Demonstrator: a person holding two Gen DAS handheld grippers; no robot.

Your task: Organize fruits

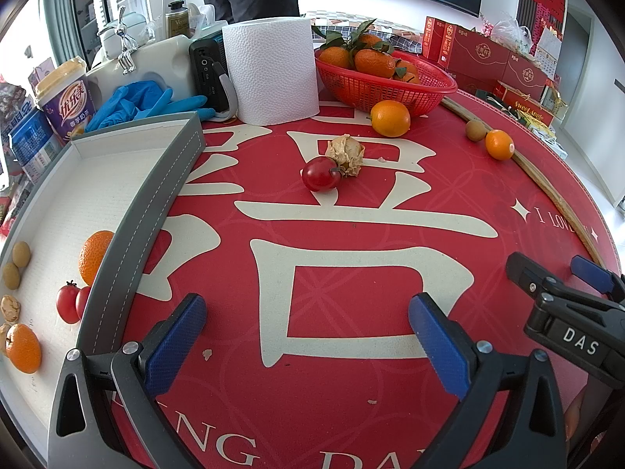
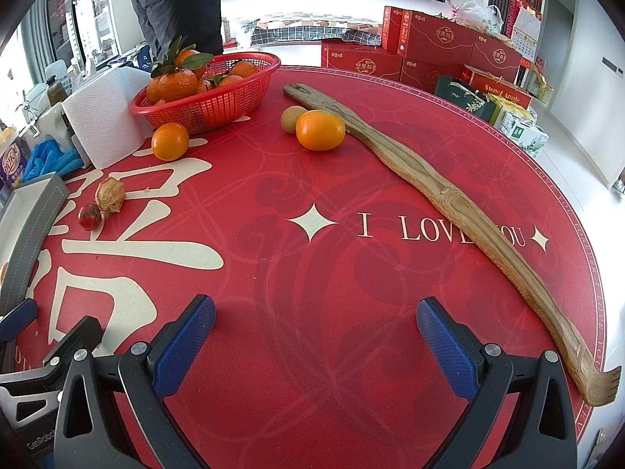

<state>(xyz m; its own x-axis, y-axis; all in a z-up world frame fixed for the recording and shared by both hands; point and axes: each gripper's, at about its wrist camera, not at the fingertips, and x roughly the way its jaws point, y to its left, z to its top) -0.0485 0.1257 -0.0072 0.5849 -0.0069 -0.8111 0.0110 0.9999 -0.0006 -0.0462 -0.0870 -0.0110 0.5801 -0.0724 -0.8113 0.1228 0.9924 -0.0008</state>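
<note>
Tray, far left: grey-rimmed, pale floor. Holds two oranges, two tomatoes, two longans and a walnut, each kind lying roughly together.

Left gripper: blue pads wide apart, nothing between them, low over the red mat just right of the tray rim.

Loose tomato, centre of mat: straight ahead of the left gripper, well apart from it. Touching its far side, a papery husked fruit. Roundish, so no long axis to line up with; the pair would want separating or a grip that takes only one.

Loose orange: further back, just in front of the red basket, which carries leafy mandarins.

Right gripper: pads likewise spread, empty, over bare mat. Its tips show at the right edge of the left view.

Second loose orange with a longan touching its left: ahead of the right gripper and slightly left, far across the mat, against the upper end of a wooden back-scratcher that runs diagonally to the near right.

Judgement: sorting is part done, five pieces left out. The left gripper is nearer the tomato pair and the tray; the right is nearer the orange and longan.

Background: paper roll, blue gloves, red boxes, a person standing behind the table.
</note>
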